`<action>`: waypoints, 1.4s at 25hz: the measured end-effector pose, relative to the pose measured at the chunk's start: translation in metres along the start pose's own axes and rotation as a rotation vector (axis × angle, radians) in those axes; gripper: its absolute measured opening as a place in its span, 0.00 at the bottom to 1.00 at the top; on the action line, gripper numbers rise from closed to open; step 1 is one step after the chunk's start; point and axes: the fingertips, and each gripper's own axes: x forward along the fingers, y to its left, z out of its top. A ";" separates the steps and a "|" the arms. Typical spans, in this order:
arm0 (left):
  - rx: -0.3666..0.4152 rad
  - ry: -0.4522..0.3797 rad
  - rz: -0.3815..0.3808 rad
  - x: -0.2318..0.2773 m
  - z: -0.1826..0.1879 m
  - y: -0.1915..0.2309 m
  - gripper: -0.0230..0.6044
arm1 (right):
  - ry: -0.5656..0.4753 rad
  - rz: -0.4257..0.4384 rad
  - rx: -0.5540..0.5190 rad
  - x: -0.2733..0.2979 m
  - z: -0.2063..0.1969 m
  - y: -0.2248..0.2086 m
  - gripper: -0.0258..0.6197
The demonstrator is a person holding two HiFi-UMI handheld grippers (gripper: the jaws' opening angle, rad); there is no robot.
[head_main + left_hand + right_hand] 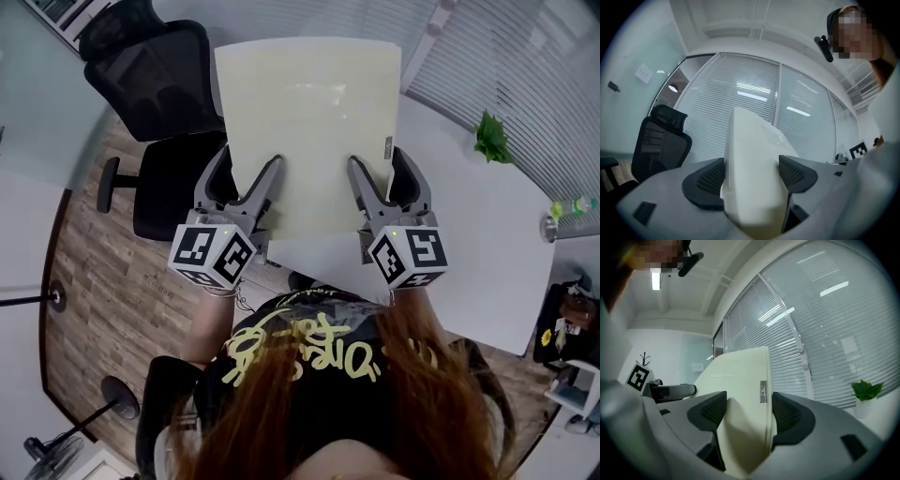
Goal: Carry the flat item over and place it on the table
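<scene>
The flat item is a pale cream board [309, 122], held up in the air, its near edge gripped by both grippers. My left gripper [251, 161] is shut on the near-left part of the board [750, 154], whose panel is squeezed between the dark pads [708, 180]. My right gripper [378, 157] is shut on the near-right part of the board [740, 380], next to a small grey label [762, 391]. The board hangs partly over the white table [469, 244] and partly over a chair. Its underside is hidden.
A black mesh office chair [150, 84] stands left of the table on the wood floor [94, 281]. A small green plant [492, 141] and a bottle [561, 214] stand near the table's far right side. Window blinds [825, 333] lie beyond.
</scene>
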 end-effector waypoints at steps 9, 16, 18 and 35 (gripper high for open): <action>-0.026 0.037 0.008 0.005 -0.021 0.003 0.61 | 0.042 -0.013 0.005 0.000 -0.018 -0.008 0.52; -0.048 0.081 0.022 0.008 -0.039 0.010 0.61 | 0.086 -0.021 0.020 0.003 -0.036 -0.012 0.52; -0.051 0.089 0.023 0.009 -0.043 0.012 0.61 | 0.096 -0.023 0.025 0.004 -0.040 -0.013 0.52; -0.064 0.156 0.045 0.015 -0.081 0.027 0.61 | 0.171 -0.037 0.055 0.012 -0.081 -0.020 0.52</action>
